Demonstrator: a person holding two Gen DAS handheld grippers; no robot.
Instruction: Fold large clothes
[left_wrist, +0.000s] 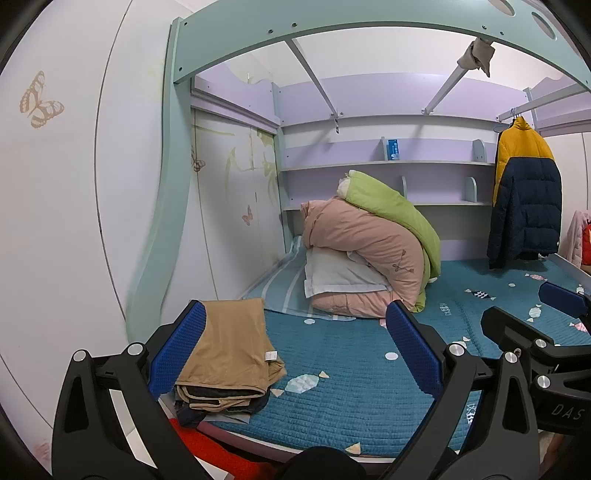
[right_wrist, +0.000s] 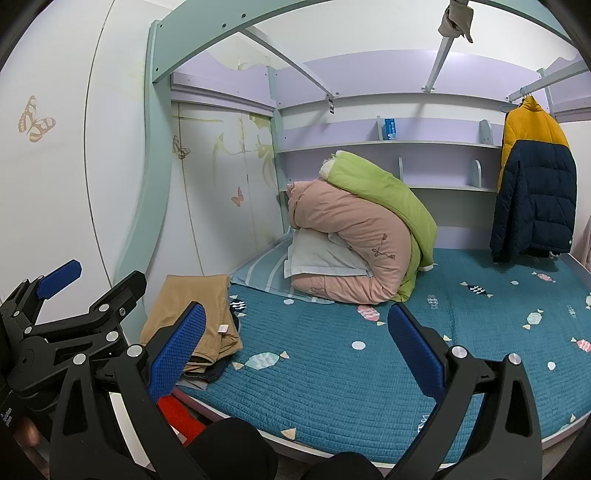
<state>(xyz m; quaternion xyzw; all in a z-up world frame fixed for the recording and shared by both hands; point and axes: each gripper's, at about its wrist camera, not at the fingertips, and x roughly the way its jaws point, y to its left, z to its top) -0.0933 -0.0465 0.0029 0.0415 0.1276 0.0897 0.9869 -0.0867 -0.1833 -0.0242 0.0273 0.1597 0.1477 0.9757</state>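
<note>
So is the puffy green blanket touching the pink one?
Touching. In the right wrist view the puffy green blanket is draped over the rolled pink quilt, with no gap where they meet. The left wrist view shows the same.

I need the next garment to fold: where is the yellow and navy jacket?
The jacket hangs from a rail at the far right of both views, above the bed, right of the quilts.

Both wrist views side by side, facing the bed (left_wrist: 332, 406) head, sharing bedding pile (right_wrist: 351, 240)
</note>
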